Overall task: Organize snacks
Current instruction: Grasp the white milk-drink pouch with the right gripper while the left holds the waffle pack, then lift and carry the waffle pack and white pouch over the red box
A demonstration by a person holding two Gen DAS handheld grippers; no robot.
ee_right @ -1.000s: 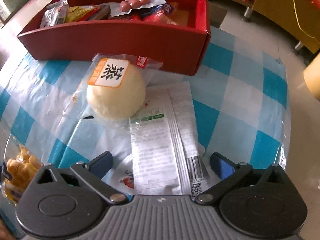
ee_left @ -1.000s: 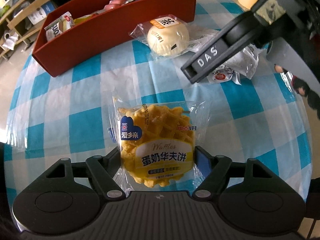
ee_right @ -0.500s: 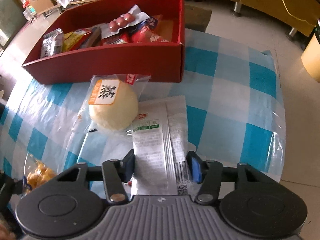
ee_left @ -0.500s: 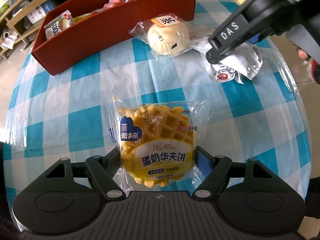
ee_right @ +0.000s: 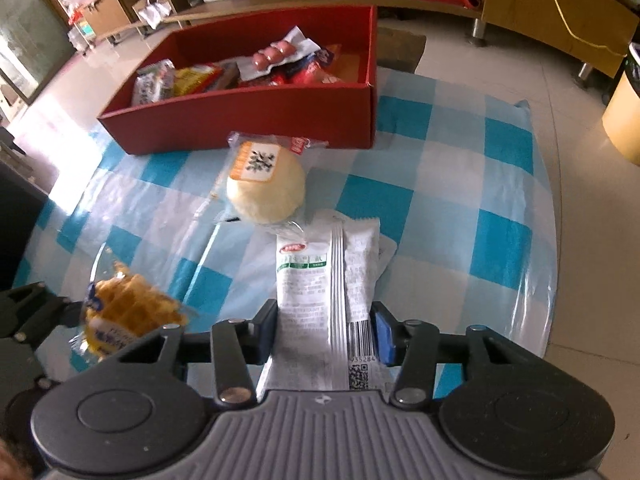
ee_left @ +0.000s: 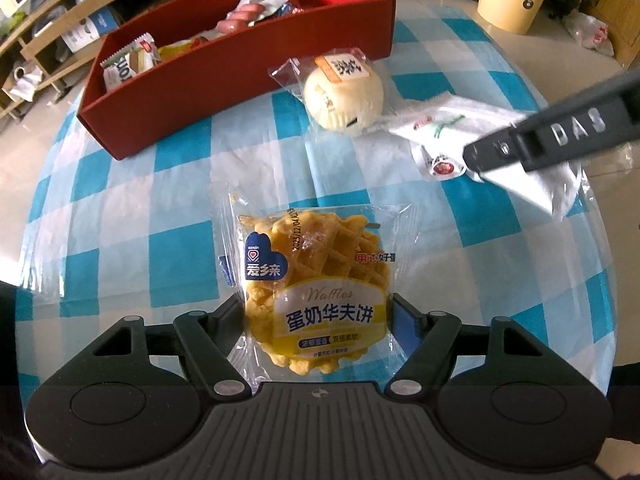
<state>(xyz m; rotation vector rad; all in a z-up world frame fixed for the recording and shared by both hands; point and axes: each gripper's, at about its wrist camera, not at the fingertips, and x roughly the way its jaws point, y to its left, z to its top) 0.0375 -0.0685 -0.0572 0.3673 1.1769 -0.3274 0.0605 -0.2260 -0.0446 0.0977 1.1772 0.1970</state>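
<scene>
Three loose snack packs and one red box (ee_right: 248, 116) on a checked tablecloth (ee_left: 132, 208).

Left gripper (ee_left: 318, 312): jaws closing on the single clear-wrapped waffle pack (ee_left: 320, 276), ridged, golden, lying on the cloth. Right gripper (ee_right: 326, 330): jaws closing on one flat white sachet (ee_right: 320, 280), glossy, seamed. One round pale bun (ee_right: 266, 192) in film sits near the box, which holds several wrappers.
</scene>
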